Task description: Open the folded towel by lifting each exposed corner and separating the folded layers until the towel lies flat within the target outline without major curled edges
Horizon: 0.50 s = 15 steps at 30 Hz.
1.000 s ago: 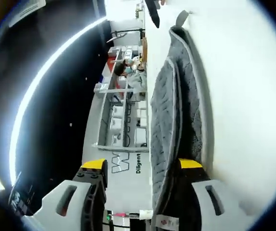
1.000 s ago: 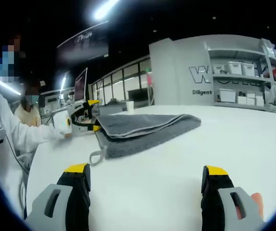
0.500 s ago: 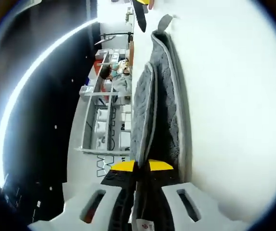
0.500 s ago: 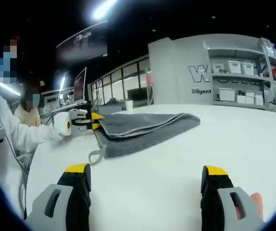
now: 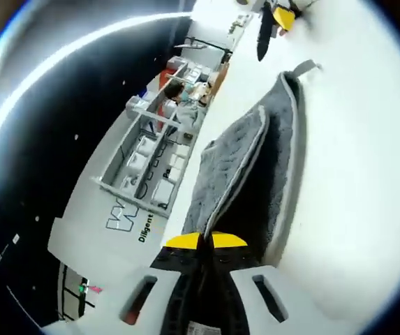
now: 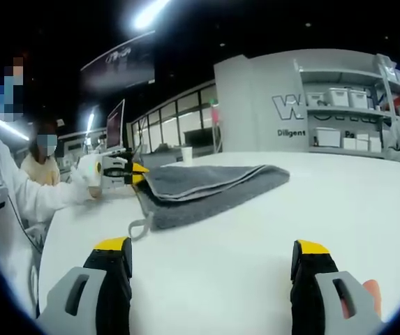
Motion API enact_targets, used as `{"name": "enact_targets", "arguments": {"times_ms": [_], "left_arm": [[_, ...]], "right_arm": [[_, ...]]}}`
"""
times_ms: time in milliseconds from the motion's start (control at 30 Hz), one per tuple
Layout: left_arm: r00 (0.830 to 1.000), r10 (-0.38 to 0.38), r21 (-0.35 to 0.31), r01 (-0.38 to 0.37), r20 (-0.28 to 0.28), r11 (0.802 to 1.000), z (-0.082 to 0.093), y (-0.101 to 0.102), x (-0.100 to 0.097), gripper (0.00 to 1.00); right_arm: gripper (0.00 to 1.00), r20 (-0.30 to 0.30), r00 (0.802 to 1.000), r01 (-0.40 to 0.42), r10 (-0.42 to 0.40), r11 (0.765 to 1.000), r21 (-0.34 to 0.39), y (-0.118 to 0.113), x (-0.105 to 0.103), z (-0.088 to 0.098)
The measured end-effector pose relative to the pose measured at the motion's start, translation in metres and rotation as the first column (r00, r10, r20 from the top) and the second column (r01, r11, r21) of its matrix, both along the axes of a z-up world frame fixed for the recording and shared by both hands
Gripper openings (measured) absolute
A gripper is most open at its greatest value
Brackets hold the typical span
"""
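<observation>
**Unfolding barely begun: one corner pinched, towel folded**

Lying on the white tabletop, the grey folded terry towel sits stacked, its layers together, hanging loop at the near corner. The left gripper, yellow-tipped, has its jaws closed together on the edge of the top layer; from the right gripper view it sits at the towel's far-left corner. The right gripper hangs spread wide, empty, well short of the towel. No target outline can be made out. Every fold remains to open, by my reckoning.

Bright ceiling strip lights, glaring white table, dark ceiling, fisheye-bent edges
</observation>
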<state>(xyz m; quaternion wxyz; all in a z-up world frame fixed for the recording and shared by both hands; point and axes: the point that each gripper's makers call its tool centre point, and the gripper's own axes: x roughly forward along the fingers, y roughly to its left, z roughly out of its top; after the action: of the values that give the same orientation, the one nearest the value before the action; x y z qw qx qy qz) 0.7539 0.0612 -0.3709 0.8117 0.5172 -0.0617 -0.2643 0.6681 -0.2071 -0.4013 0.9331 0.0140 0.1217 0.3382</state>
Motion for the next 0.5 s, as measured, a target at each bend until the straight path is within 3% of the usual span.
{"name": "enact_targets", "arguments": {"times_ms": [500], "left_arm": [[0.994,0.108,-0.182,-0.101,0.032,0.978,0.029,0.022,0.022,0.03]], "right_arm": [[0.95,0.0,1.0,-0.006,0.006,1.0,-0.002,0.003,-0.003,0.0]]}}
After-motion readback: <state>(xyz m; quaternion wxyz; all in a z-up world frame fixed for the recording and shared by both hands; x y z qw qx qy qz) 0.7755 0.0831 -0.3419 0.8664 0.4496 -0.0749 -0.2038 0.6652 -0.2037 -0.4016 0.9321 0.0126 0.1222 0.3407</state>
